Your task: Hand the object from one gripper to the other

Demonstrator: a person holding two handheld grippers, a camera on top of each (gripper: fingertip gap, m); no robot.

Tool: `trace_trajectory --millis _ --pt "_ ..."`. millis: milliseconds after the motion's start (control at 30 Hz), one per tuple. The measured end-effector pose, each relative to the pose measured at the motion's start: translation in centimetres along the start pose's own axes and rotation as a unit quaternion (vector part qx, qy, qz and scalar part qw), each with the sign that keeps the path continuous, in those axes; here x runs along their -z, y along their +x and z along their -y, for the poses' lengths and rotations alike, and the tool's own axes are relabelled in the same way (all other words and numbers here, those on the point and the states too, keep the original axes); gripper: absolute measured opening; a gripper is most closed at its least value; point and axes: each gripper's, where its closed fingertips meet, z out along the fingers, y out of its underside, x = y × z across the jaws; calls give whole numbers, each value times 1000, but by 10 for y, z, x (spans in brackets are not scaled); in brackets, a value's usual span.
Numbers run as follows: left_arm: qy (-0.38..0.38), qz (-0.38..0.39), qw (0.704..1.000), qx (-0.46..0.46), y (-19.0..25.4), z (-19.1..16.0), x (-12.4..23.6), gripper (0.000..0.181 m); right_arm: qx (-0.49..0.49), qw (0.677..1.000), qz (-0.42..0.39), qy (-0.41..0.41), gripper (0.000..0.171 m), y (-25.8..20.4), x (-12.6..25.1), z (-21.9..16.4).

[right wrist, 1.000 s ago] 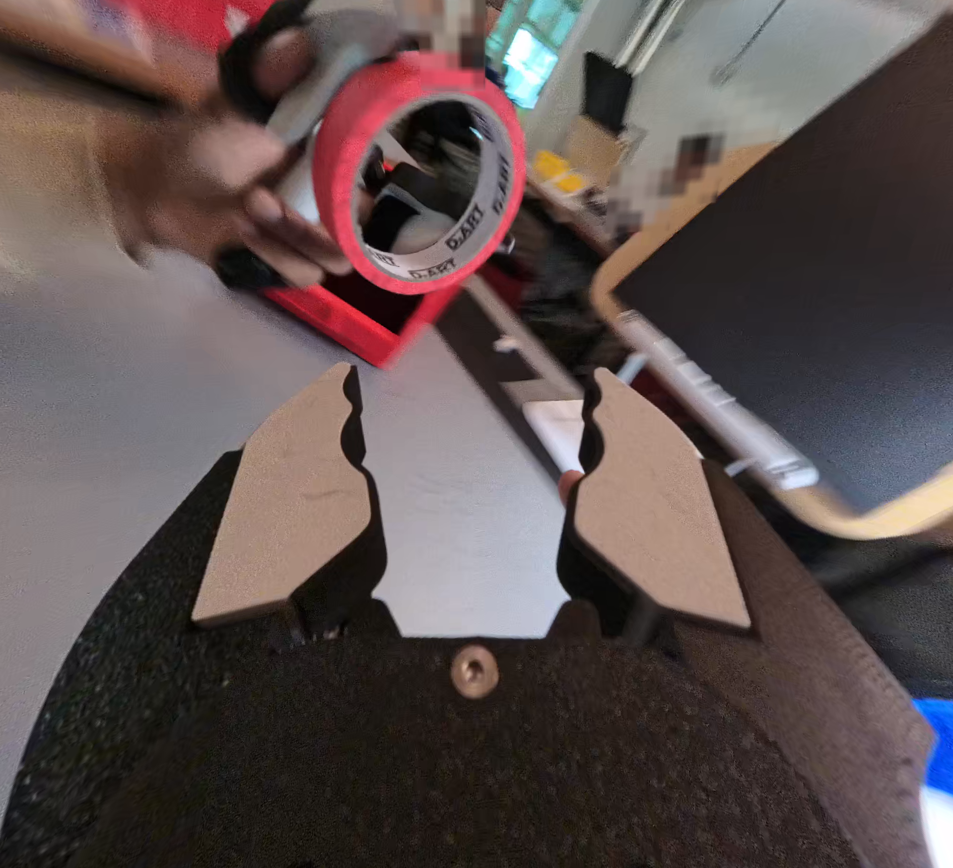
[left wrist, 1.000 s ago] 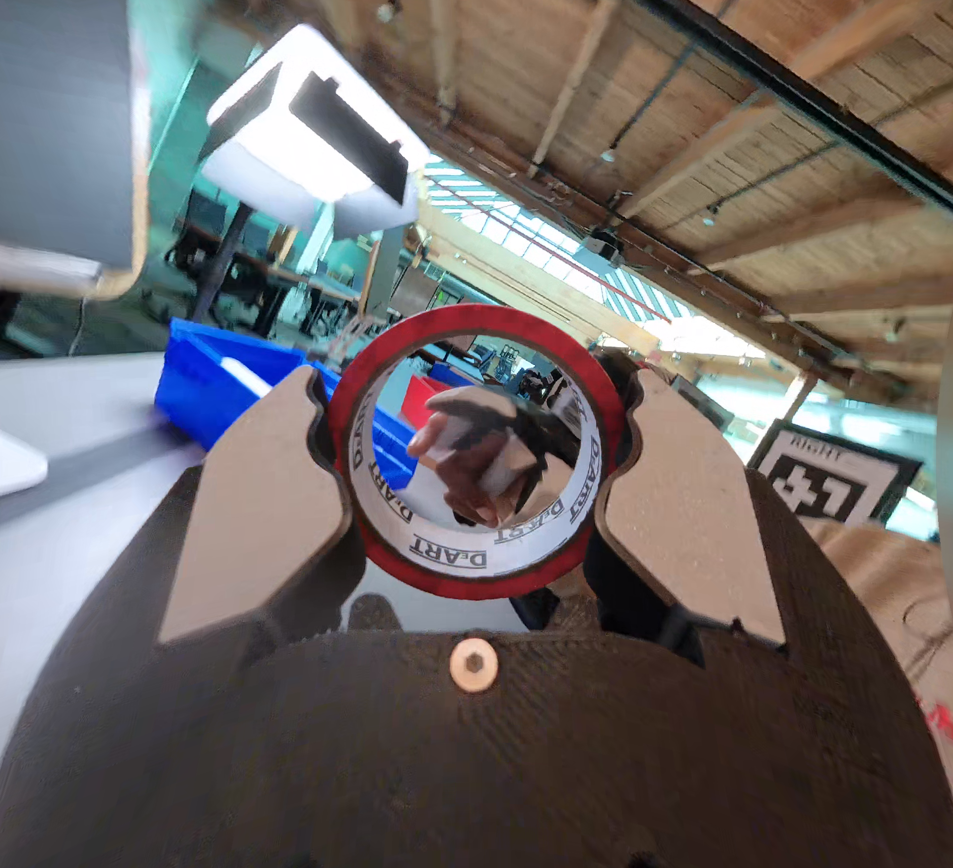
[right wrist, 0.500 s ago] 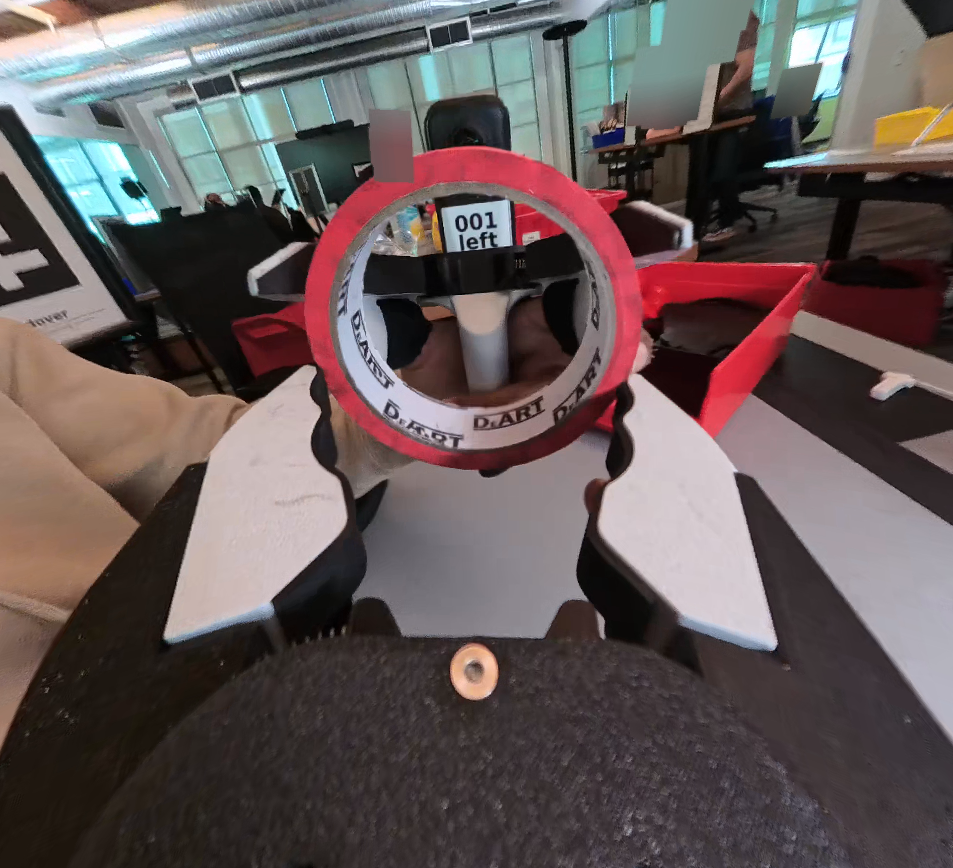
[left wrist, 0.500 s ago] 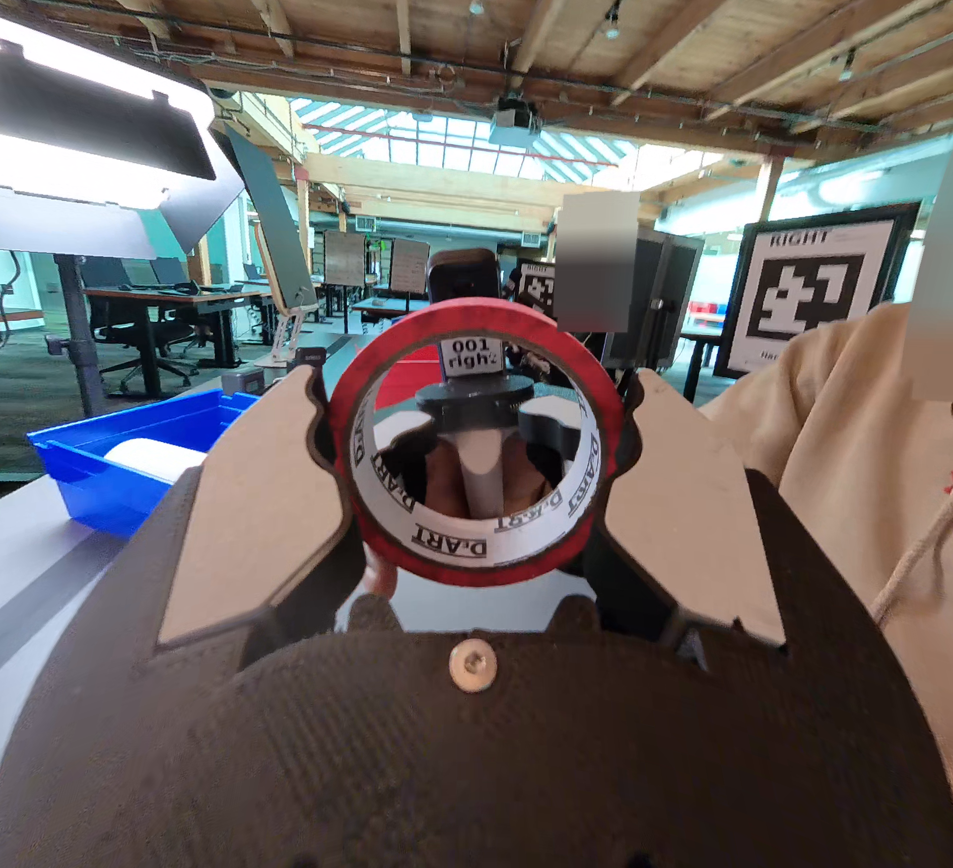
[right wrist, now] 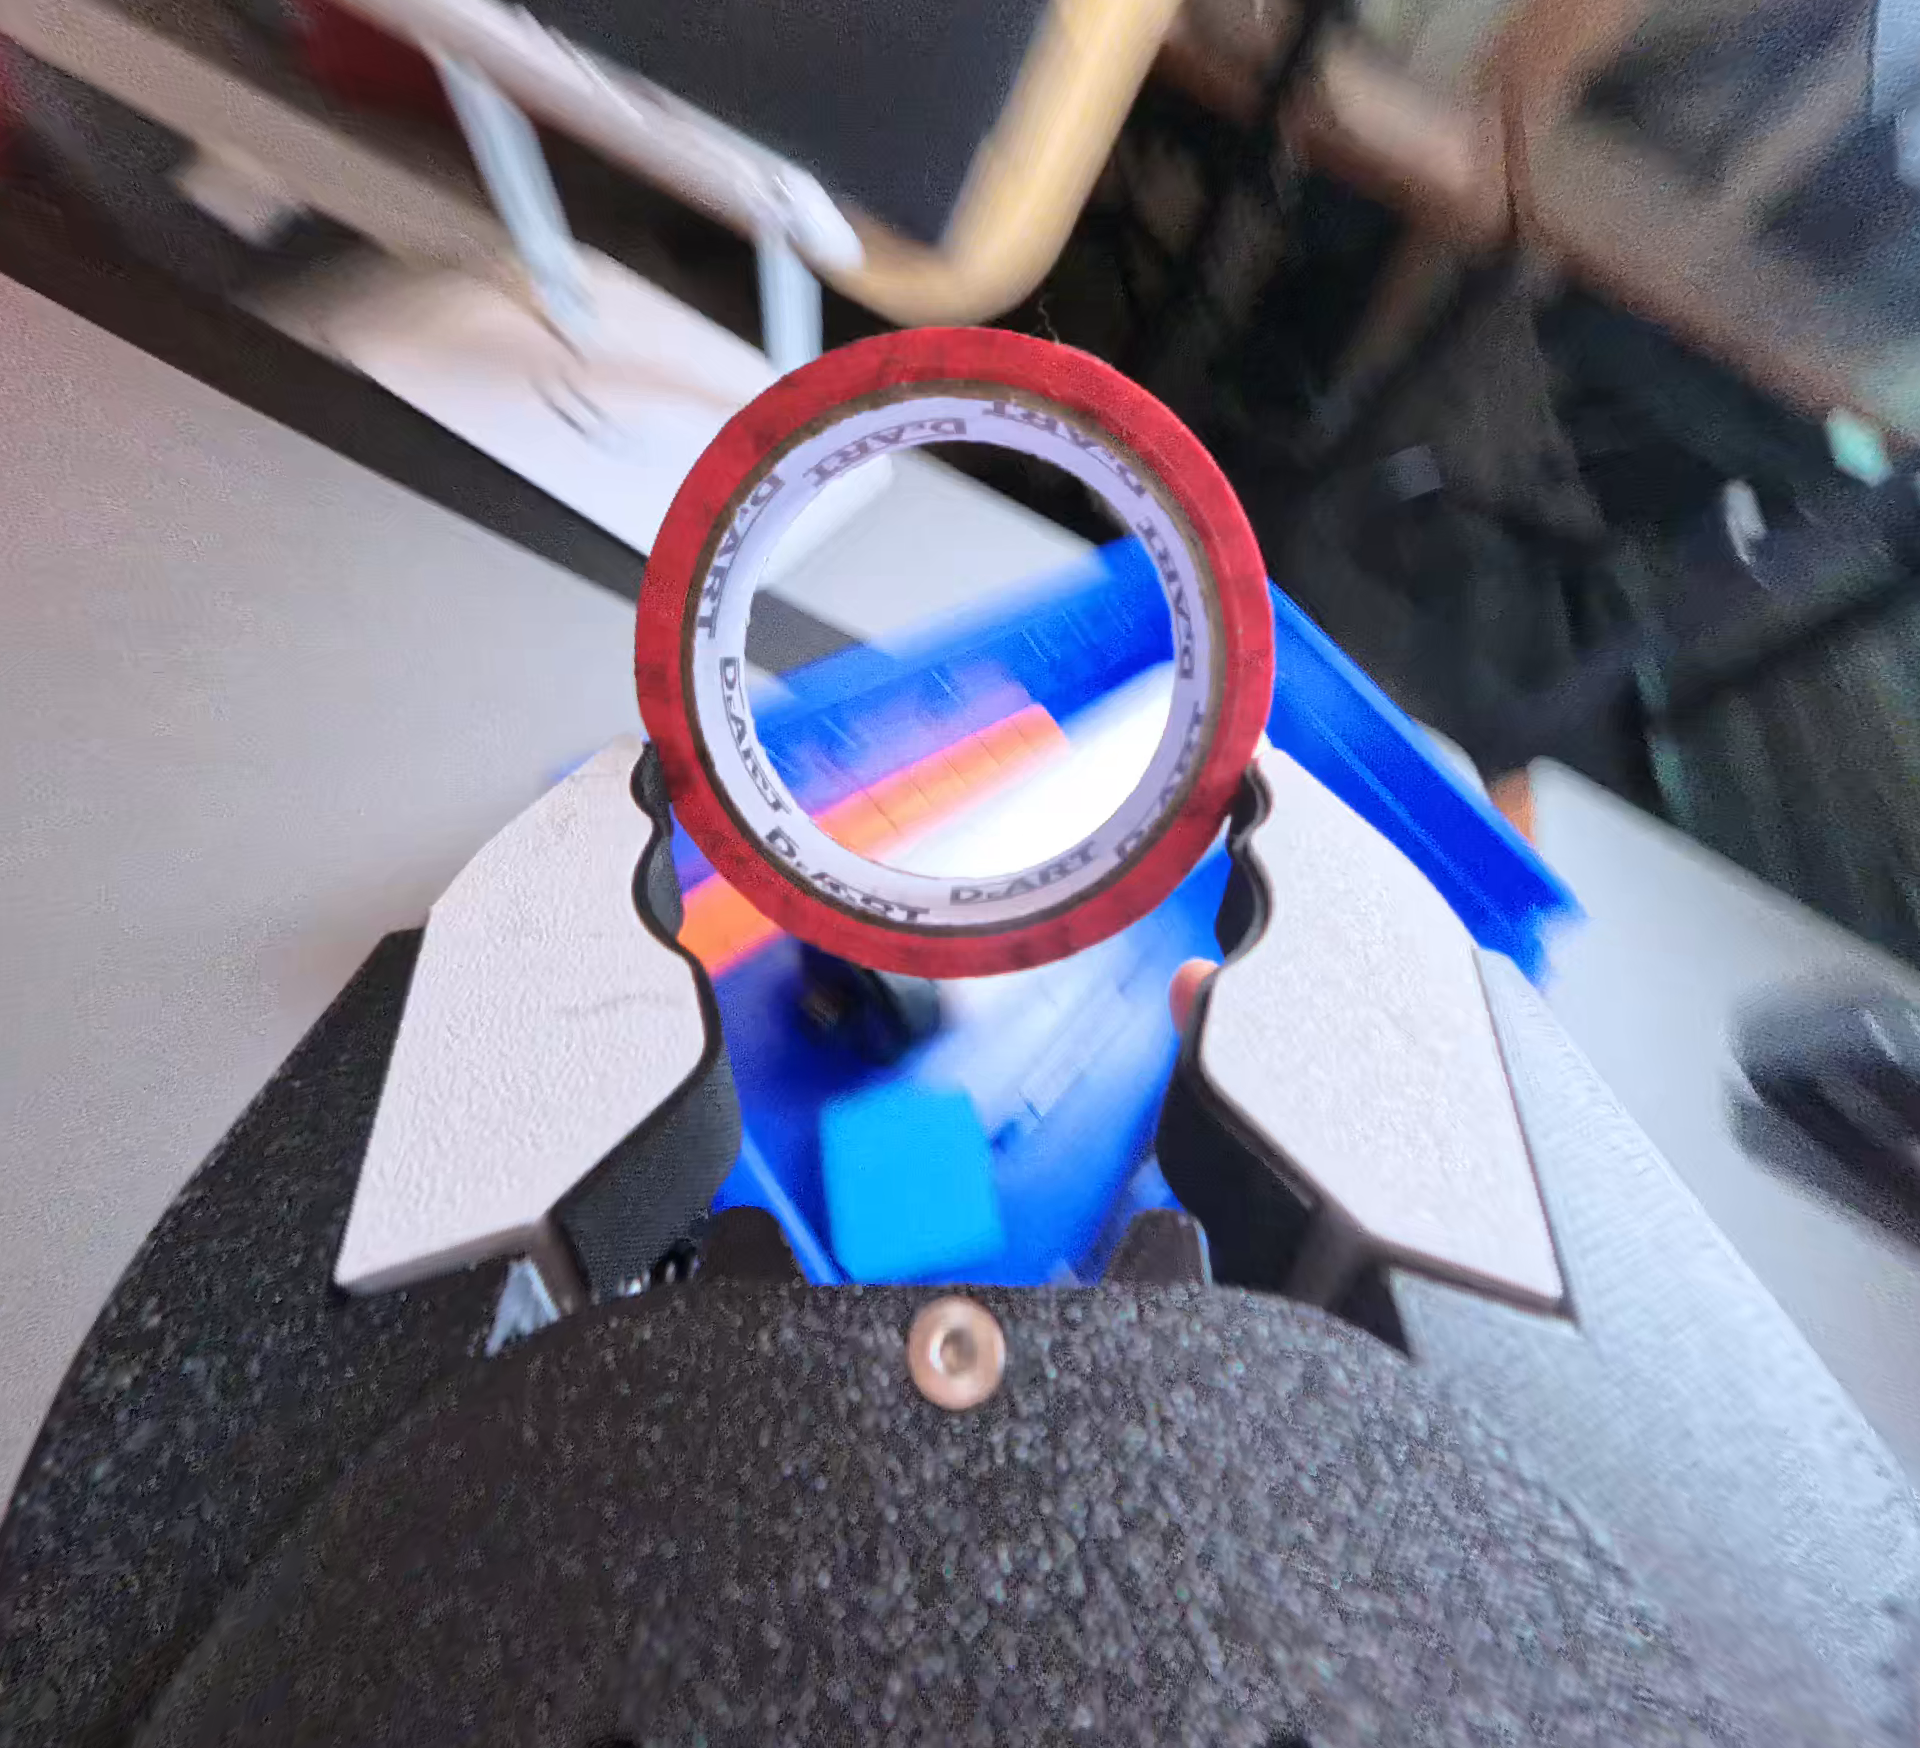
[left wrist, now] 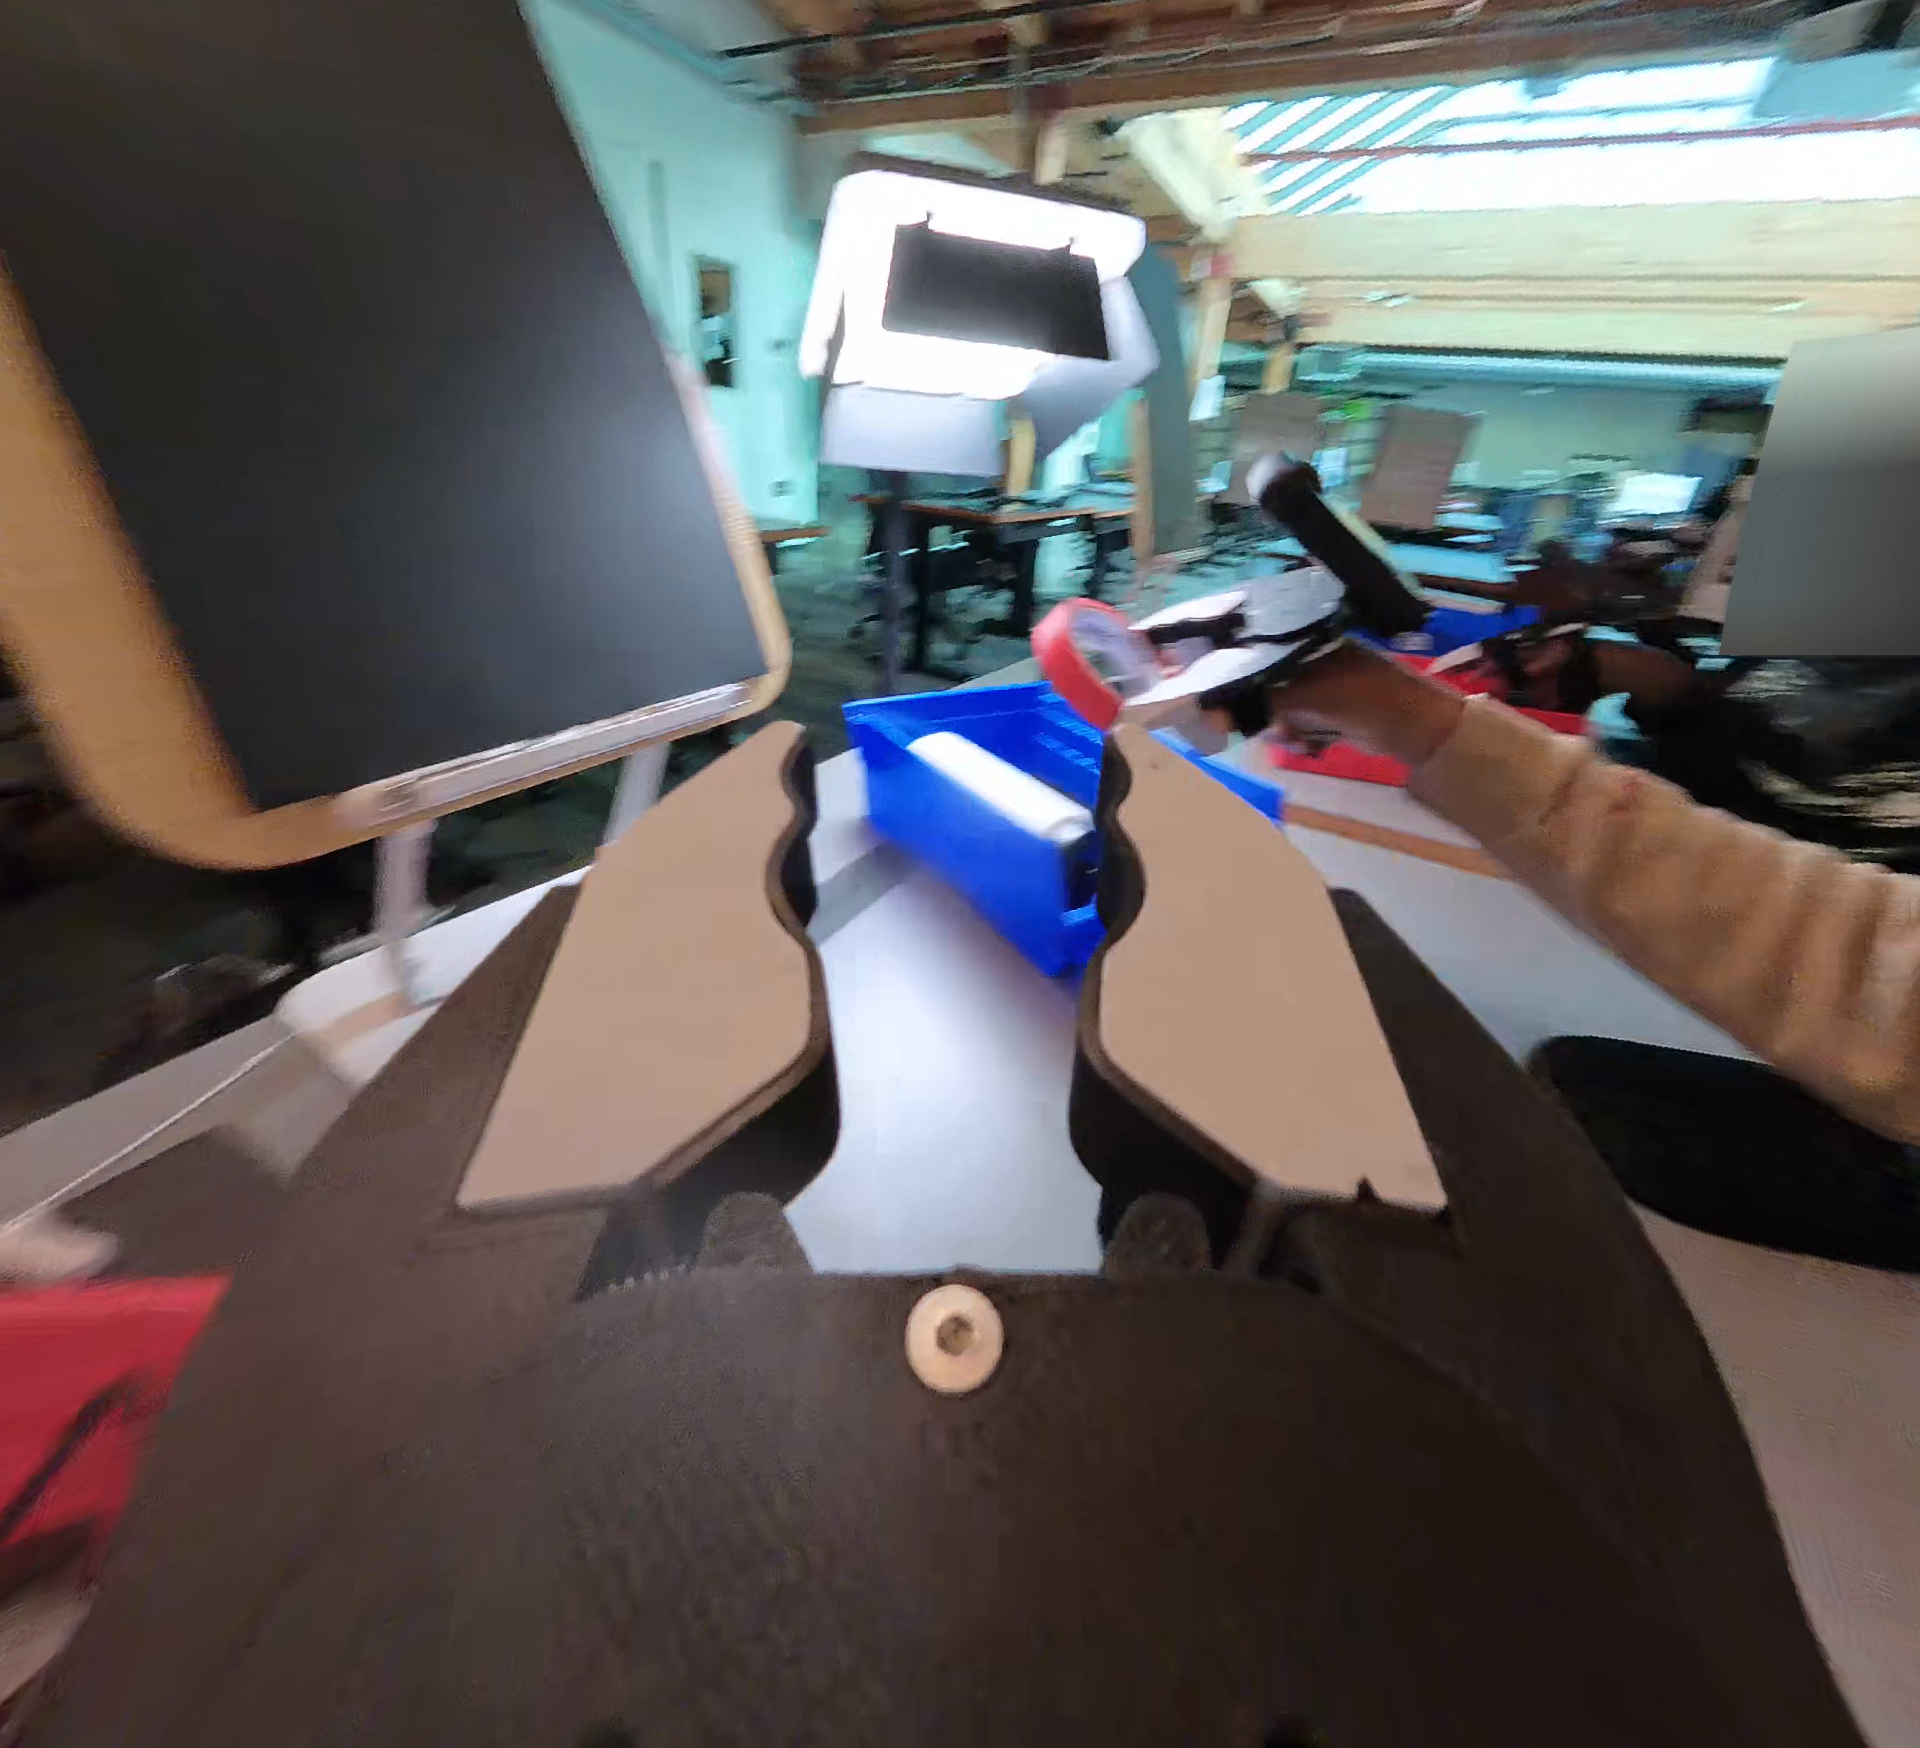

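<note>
The right gripper (right wrist: 951, 825) is clamping the red tape roll (right wrist: 954, 651) between its two fingertips, one fingertip pressing on each side of the roll's lower half, so the roll is standing up beyond the tips. In the right wrist view the roll's open core is facing straight back along the fingers: its axis is running in line with the gripper, and the white inner liner with printed lettering is showing all round the hole. Through that hole a blurred blue bin (right wrist: 1392, 763) is showing on the pale table (right wrist: 208, 659). The left gripper (left wrist: 951, 857) is holding nothing, its jaws standing apart with the grey table (left wrist: 935, 1075) showing between them. In the left wrist view the tape roll (left wrist: 1086, 672) is sitting well ahead and to the right, carried by the right gripper (left wrist: 1153, 675) in a hand (left wrist: 1351, 701) with a beige sleeve (left wrist: 1662, 877), above the far end of the blue bin (left wrist: 966, 825); there the roll's open face is turning toward the camera and leftward. A white roll (left wrist: 997, 789) is lying in that bin. A dark board with a wooden edge (left wrist: 312, 348) is leaning at left, with a lit lamp panel (left wrist: 987, 316) behind it.
</note>
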Motion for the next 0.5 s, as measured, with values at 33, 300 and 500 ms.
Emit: trace_trajectory --millis 33,300,500 --pt "-8 33 999 -5 -14 0 7 45 -9 997 -31 -65 102 26 -9 -25" --pt "12 237 970 -53 -91 27 86 2 11 955 -71 -286 102 89 -43 -127" --pt "-59 311 948 -41 -144 23 134 0 1 993 -67 -99 93 70 -22 -44"
